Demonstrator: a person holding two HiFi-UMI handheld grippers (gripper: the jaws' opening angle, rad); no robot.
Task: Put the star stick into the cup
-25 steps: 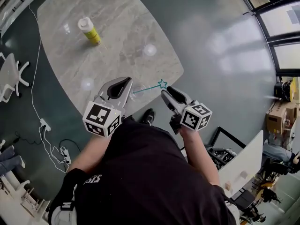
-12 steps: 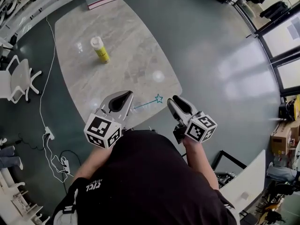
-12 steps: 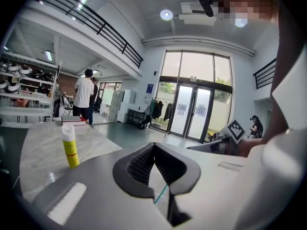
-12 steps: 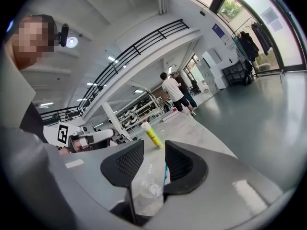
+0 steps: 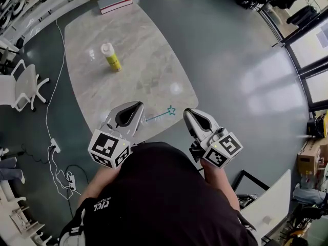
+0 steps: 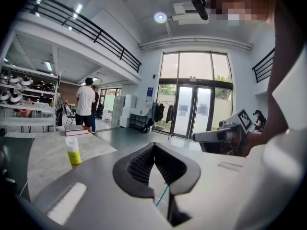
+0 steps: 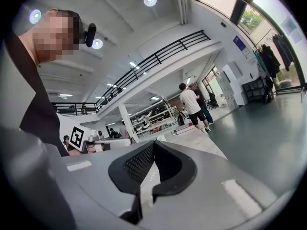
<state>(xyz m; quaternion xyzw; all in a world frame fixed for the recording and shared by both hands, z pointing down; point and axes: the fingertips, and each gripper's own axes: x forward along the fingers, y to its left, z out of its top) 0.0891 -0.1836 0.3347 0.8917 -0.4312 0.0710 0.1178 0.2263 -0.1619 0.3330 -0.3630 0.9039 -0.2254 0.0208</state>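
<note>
A thin teal star stick [image 5: 160, 116] juts out to the right from my left gripper [image 5: 142, 115], its star tip over the table's near edge. In the left gripper view the stick [image 6: 162, 196] runs down through what looks like a clear cup [image 6: 156, 178] pinched between the jaws of the left gripper [image 6: 154, 146], which is shut on it. My right gripper [image 5: 187, 113] hovers just right of the star. Its jaws have just been closing and now meet with nothing between them, as the right gripper view shows [image 7: 154, 143].
A yellow bottle with a white cap [image 5: 111, 57] stands on the marble table [image 5: 148, 50]. A red and white book [image 5: 114, 1] lies at its far end. A white chair [image 5: 23, 88] and floor cables [image 5: 54, 147] are at left. Two people [image 6: 87, 104] stand beyond the table.
Both grippers have lifted away from the table and drawn nearer my body, the stick still carried by the left one. The right jaws have come together.
</note>
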